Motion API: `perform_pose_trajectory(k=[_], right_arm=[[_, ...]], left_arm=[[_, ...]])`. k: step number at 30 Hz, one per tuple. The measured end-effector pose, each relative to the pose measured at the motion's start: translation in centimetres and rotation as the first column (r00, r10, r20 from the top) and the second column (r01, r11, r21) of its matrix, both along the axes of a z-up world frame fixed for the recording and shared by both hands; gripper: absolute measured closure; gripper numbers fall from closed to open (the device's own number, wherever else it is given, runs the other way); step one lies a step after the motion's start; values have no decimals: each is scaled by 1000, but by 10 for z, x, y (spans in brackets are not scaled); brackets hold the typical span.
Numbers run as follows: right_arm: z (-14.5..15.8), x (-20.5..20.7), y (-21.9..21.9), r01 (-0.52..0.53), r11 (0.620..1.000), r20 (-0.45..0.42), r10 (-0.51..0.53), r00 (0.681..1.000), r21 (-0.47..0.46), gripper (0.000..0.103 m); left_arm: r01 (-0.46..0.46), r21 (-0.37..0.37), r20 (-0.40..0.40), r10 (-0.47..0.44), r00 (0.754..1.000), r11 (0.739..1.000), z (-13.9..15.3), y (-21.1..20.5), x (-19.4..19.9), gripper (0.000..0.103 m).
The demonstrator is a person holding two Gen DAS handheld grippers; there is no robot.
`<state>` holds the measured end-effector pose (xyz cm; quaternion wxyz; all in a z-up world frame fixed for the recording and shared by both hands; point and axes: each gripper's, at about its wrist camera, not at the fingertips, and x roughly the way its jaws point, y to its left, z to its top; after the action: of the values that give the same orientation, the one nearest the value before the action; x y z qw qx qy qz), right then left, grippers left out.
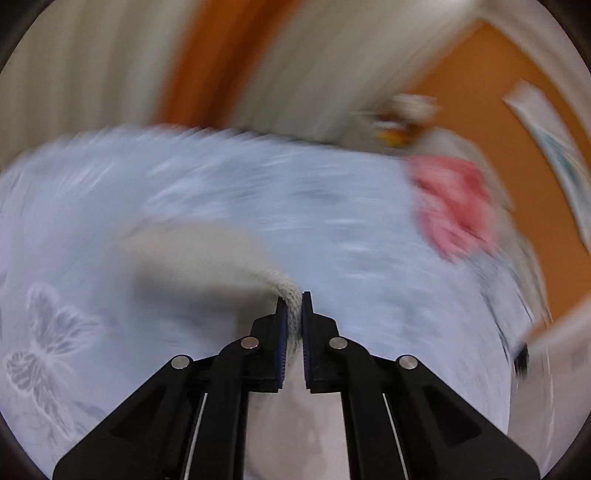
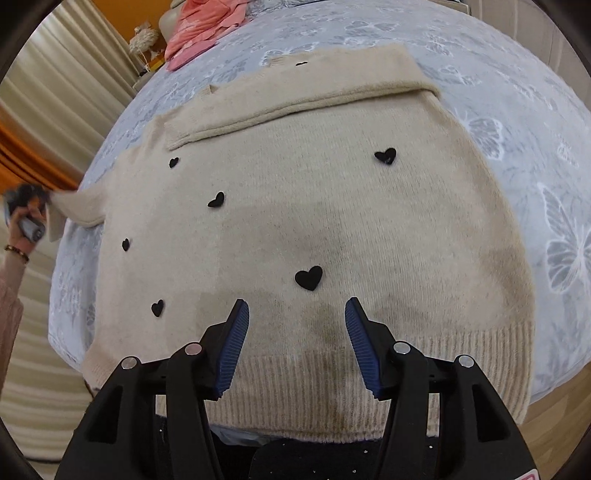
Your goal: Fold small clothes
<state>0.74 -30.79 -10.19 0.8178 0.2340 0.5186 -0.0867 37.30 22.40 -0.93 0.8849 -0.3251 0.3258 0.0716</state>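
Note:
A beige knit sweater (image 2: 314,221) with small black hearts lies flat on a pale blue butterfly-print bedspread (image 2: 535,155). One sleeve is folded across its upper part. My right gripper (image 2: 297,317) is open and empty, just above the ribbed hem. My left gripper (image 1: 294,308) is shut on the ribbed cuff of the other beige sleeve (image 1: 207,254); that view is blurred by motion. In the right wrist view the left gripper (image 2: 27,214) holds that sleeve out past the sweater's left side.
A pink garment (image 2: 203,26) lies at the far end of the bed, also in the left wrist view (image 1: 454,206). Beige curtains (image 2: 55,92) and an orange wall (image 1: 480,74) stand behind. A wooden floor (image 2: 554,424) shows at the lower right.

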Motion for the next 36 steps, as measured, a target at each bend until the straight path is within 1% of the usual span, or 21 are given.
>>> perform_pose_trajectory(k=[1, 3, 5, 6, 8, 10, 12, 13, 14, 15, 17, 20, 21, 24, 26, 29, 31, 33, 34, 35, 36], right_arm=[[-1, -1, -2, 5, 1000, 4, -5, 1000, 13, 49], [-4, -5, -7, 22, 998, 17, -23, 1000, 51, 49], [-4, -8, -11, 39, 996, 34, -42, 999, 82, 49], [-4, -11, -15, 51, 993, 49, -56, 997, 107, 49], [-4, -15, -21, 72, 987, 60, -82, 995, 140, 49], [-5, -19, -30, 102, 978, 73, -117, 990, 180, 49], [-2, -22, -37, 119, 974, 88, -138, 987, 193, 49], [1, -21, -42, 119, 975, 98, -139, 985, 187, 49], [4, -20, -44, 113, 978, 105, -133, 986, 173, 47], [7, -17, -47, 102, 983, 111, -120, 987, 156, 43], [14, -4, -54, 62, 989, 131, -80, 988, 133, 40], [22, 35, -70, 12, 983, 157, -41, 987, 182, 37], [25, 58, -74, -10, 977, 171, -27, 985, 212, 35], [29, 116, -77, -62, 974, 206, 16, 978, 216, 34], [26, 149, -78, -48, 986, 187, 17, 982, 161, 34], [19, 182, -89, 110, 992, 75, -105, 992, -57, 34], [14, 182, -100, 159, 987, 111, -155, 982, -30, 34], [-2, 190, -107, 159, 987, 72, -160, 984, 13, 33], [-9, 194, -107, 139, 990, 55, -140, 989, 32, 35], [-14, 198, -104, 114, 993, 46, -115, 992, 30, 48], [-13, 200, -101, 98, 995, 46, -98, 994, 8, 79]], left_arm=[[91, 29, 72, -93, 993, 995, 26, -31, -7, 98], [246, 65, 164, -254, 953, 967, 63, -89, -23, 97], [441, 72, 219, -446, 868, 895, 88, -162, -53, 97], [483, 69, 222, -486, 845, 873, 89, -181, -61, 96], [611, 69, 185, -612, 769, 789, 78, -245, -86, 92], [696, 72, 95, -700, 708, 714, 42, -301, -112, 92], [731, 46, -17, -731, 682, 681, -5, -334, -138, 86], [732, 18, -44, -730, 682, 682, -23, -338, -149, 83], [725, -25, -69, -724, 686, 689, -40, -337, -160, 74], [697, -84, -97, -702, 706, 713, -59, -330, -171, 63], [644, -145, -117, -659, 743, 751, -76, -313, -183, 53], [569, -155, -126, -588, 799, 807, -85, -276, -185, 46], [526, -149, -120, -543, 831, 837, -83, -257, -179, 42], [412, -168, -138, -435, 890, 896, -86, -220, -160, 38], [360, -205, -172, -395, 902, 910, -92, -203, -145, 38], [274, -252, -209, -328, 921, 928, -103, -178, -135, 38], [245, -287, -196, -307, 931, 926, -109, -169, -134, 38], [227, -314, -192, -296, 936, 922, -114, -168, -129, 38], [219, -335, -193, -294, 936, 916, -119, -167, -126, 38], [210, -348, -192, -289, 938, 913, -124, -163, -131, 38], [204, -357, -187, -283, 941, 912, -125, -166, -128, 38]])
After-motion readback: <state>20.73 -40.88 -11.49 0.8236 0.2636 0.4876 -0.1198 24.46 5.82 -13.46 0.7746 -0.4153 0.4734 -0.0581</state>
